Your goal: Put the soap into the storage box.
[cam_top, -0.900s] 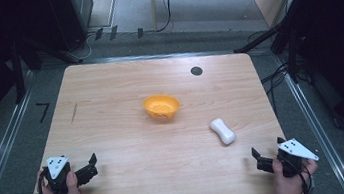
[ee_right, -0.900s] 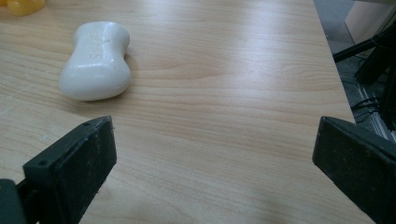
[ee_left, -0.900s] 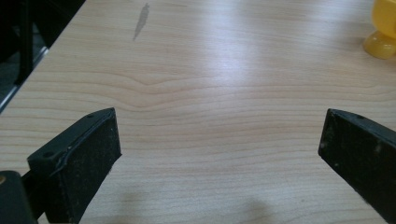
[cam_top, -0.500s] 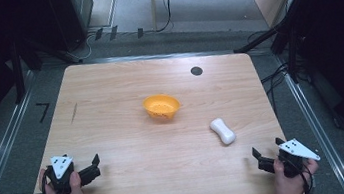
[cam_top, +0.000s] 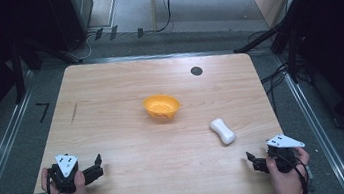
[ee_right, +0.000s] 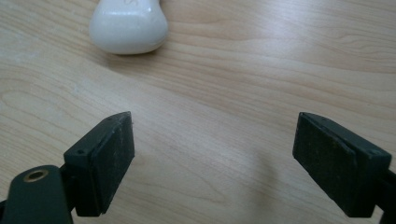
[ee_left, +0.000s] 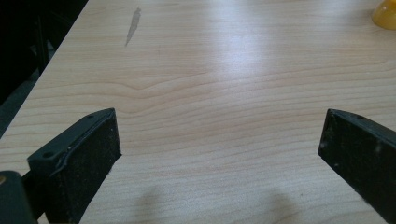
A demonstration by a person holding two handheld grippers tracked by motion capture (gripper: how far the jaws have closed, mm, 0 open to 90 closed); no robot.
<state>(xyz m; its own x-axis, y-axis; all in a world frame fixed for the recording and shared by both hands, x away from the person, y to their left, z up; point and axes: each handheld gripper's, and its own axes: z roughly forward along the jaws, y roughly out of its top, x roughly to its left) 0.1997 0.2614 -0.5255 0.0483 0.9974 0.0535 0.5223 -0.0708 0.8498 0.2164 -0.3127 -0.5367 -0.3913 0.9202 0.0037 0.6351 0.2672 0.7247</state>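
Pale wood grain runs across the table [cam_top: 129, 133], which sits on grey carpet with dark equipment and cables round its far corners. I hold the right gripper [cam_top: 255, 160] at the table's five o'clock corner, jaws spread wide with bare wood between them in the right gripper view. My left gripper [cam_top: 96, 166] rests at seven o'clock, jaws equally wide apart and holding nothing.

Nearest my right gripper is the white dumbbell-shaped object [cam_top: 223, 131], a glossy piece with two rounded ends and a narrower waist, lying flat on the wood. From that gripper it lies at about eleven o'clock, near but apart. In the right gripper view its closest rounded end [ee_right: 129, 25] sits ahead and to the left of the line between the jaws. Its long axis runs roughly from ten o'clock to four o'clock on the table, so one end points towards my right hand.

An orange bowl [cam_top: 161, 106] stands upright near the table's centre, well apart from the white piece, at its ten o'clock.

I judge the right gripper the natural one to reach, angling left so the jaws straddle the waist.
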